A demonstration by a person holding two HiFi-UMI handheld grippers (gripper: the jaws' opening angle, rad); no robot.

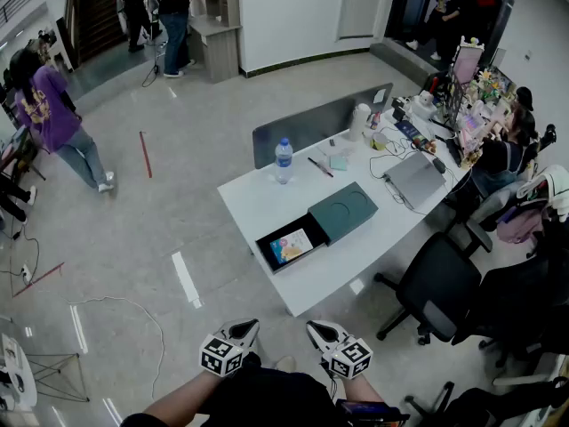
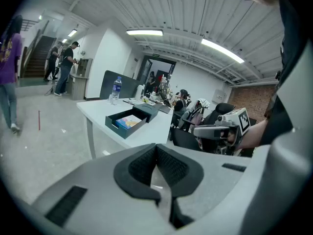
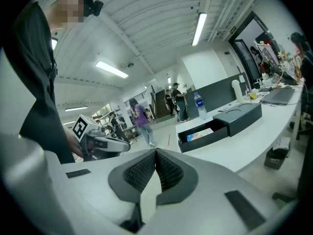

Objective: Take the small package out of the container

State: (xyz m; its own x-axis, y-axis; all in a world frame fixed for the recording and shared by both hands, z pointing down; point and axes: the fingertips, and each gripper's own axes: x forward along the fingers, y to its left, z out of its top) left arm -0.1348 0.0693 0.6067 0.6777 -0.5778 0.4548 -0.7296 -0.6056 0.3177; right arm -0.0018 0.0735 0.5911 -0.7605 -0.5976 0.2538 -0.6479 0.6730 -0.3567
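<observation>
Under you spreads a glossy pale-grey floor (image 1: pixel 133 238), and on it stands the long white rectangular surface (image 1: pixel 258 207), smooth and plain, well ahead of you. Near its front end sits the container (image 1: pixel 267 256), a shallow, square-cornered dark teal tray with thin upright walls. Its matching flat lid (image 1: pixel 343 210), marked with curved lines, lies against the tray's far side. Your left hand-held gripper (image 2: pixel 156 154) is closed and empty, its black ribbed pads pressed together inside a smooth grey shell. Your right hand-held gripper (image 3: pixel 155 156) is likewise closed on nothing. You hold both low by your body, well apart from the surface. A clear plastic bottle (image 1: pixel 284 161) stands upright farther back on the surface. The small package (image 1: pixel 291 245), flat, rectangular and brightly printed, lies inside the container
</observation>
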